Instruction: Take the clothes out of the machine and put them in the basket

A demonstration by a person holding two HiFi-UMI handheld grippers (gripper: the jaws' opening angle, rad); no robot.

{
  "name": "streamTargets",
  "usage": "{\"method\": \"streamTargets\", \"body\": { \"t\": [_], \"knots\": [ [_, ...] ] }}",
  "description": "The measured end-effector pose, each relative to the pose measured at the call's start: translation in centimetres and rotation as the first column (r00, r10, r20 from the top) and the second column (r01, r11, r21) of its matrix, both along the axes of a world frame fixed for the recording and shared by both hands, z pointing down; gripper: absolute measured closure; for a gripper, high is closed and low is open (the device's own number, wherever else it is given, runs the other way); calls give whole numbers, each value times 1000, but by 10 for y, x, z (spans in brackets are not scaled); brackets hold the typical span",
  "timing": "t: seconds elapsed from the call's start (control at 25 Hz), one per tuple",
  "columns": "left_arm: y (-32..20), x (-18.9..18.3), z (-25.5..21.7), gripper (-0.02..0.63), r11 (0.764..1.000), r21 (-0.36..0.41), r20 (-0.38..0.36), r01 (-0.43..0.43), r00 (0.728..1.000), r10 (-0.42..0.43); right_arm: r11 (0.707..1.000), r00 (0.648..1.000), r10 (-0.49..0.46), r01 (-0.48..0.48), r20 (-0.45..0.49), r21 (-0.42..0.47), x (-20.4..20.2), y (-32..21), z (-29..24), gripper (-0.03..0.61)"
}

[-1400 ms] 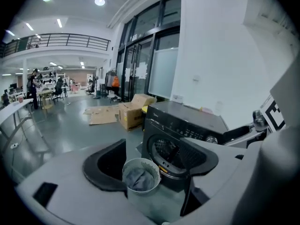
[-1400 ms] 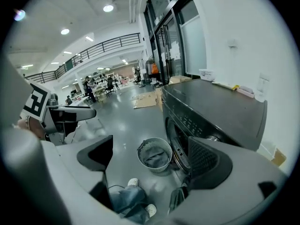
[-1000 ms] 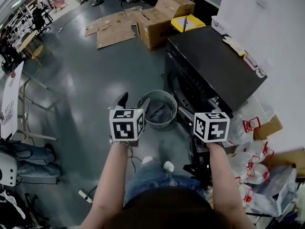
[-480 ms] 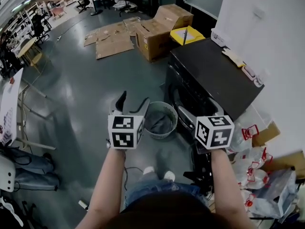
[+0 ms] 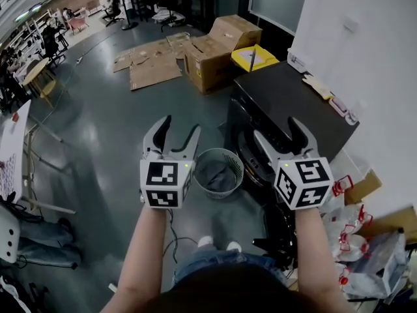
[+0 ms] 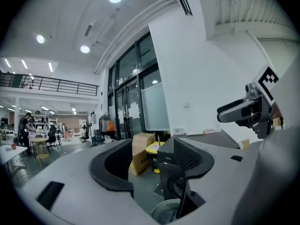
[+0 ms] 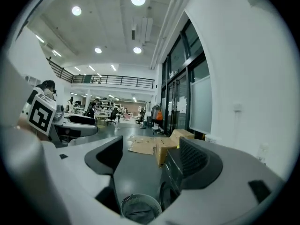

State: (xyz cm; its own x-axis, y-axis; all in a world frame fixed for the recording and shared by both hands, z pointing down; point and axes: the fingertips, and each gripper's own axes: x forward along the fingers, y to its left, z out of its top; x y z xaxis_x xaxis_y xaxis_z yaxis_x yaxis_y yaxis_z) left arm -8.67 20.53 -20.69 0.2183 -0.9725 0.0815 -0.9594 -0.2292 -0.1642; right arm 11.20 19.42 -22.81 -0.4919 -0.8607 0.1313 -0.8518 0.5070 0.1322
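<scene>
Left gripper (image 5: 180, 126) and right gripper (image 5: 276, 129) held out side by side; jaws of both apart, having just been closing a little; nothing between either pair, both empty. Below, on the floor: round slotted basket (image 5: 236, 163) with a dark grey garment (image 5: 218, 175) heaped inside. Basket stands just beside the front of the black machine (image 5: 293, 100); cannot tell what is in its drum. Beyond: open cardboard box (image 5: 215, 47), contents unseen; yellow box (image 5: 255, 56) beside it; flattened cardboard (image 5: 153, 67) lying farther left.
</scene>
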Motion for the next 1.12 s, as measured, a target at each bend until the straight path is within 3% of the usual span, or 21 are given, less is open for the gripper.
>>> {"method": "streamTargets", "body": {
  "t": [0.08,0.16,0.24,0.28,1.12],
  "knots": [
    [1,-2,-14,370,999,39,11,-10,1000,10,999,1000,3,-3,-2,45,0,3,-16,270],
    [4,-1,-27,461,995,87,27,-37,999,35,997,1000,4,-4,7,82,1,7,-28,360],
    [8,1,-34,584,990,126,39,-60,998,55,993,1000,22,-23,12,113,6,12,-36,529],
    [9,2,-36,609,989,136,41,-64,997,59,992,999,34,-35,7,124,9,13,-37,578],
    [14,4,-38,609,987,154,43,-42,998,36,985,992,99,-87,-74,151,34,27,-26,578]
  ]
}}
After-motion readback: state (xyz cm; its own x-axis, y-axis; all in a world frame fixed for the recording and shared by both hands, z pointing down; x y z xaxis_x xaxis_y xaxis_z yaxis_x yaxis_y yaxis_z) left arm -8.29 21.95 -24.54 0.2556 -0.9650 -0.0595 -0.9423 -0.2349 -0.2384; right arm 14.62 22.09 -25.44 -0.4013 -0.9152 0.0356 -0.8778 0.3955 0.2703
